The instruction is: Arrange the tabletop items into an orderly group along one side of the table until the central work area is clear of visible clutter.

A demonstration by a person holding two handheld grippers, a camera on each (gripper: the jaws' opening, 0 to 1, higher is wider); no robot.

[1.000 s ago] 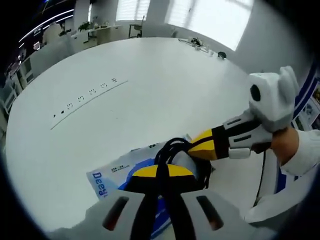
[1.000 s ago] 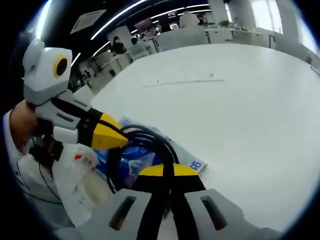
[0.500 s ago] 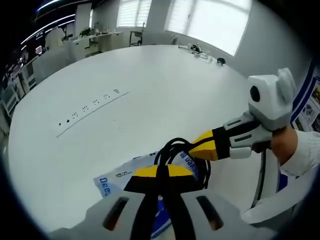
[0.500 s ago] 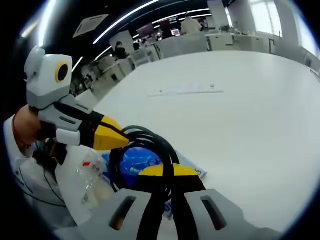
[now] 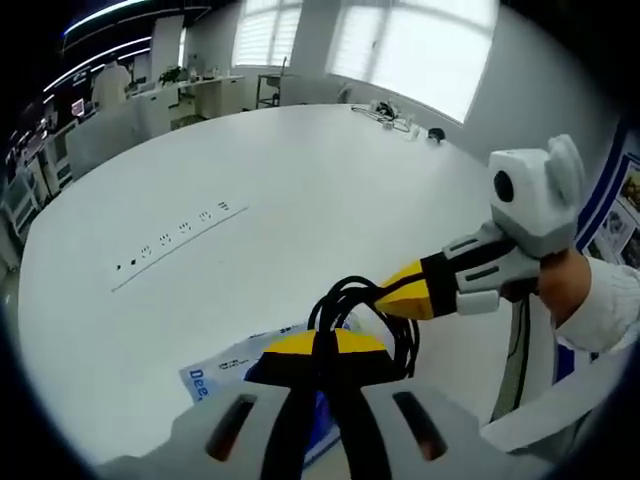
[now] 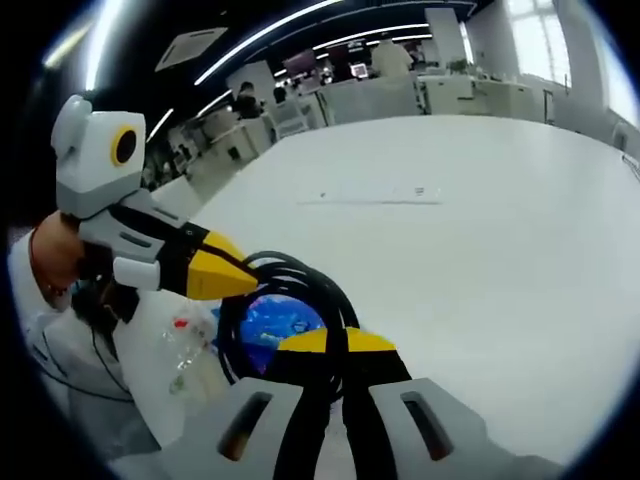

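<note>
A coiled black cable (image 5: 352, 298) hangs between both grippers above a blue and white packet (image 5: 215, 374) on the white table (image 5: 300, 190). My left gripper (image 5: 320, 345) is shut on the coil's near side. My right gripper (image 5: 397, 299) comes in from the right, its yellow tips shut on the same coil. In the right gripper view the right gripper (image 6: 335, 343) clamps the cable (image 6: 300, 285), and the left gripper (image 6: 232, 281) grips it from the left. The blue packet (image 6: 272, 322) shows through the loop.
A clear plastic bag (image 6: 170, 360) lies by the packet near the table's edge. A row of flush sockets (image 5: 175, 238) crosses the table's middle. Small items (image 5: 400, 112) sit at the far rim. A person's sleeve (image 5: 605, 310) is at the right.
Both grippers have risen with the cable held between them. The packet now looks smaller and lies further below the coil.
</note>
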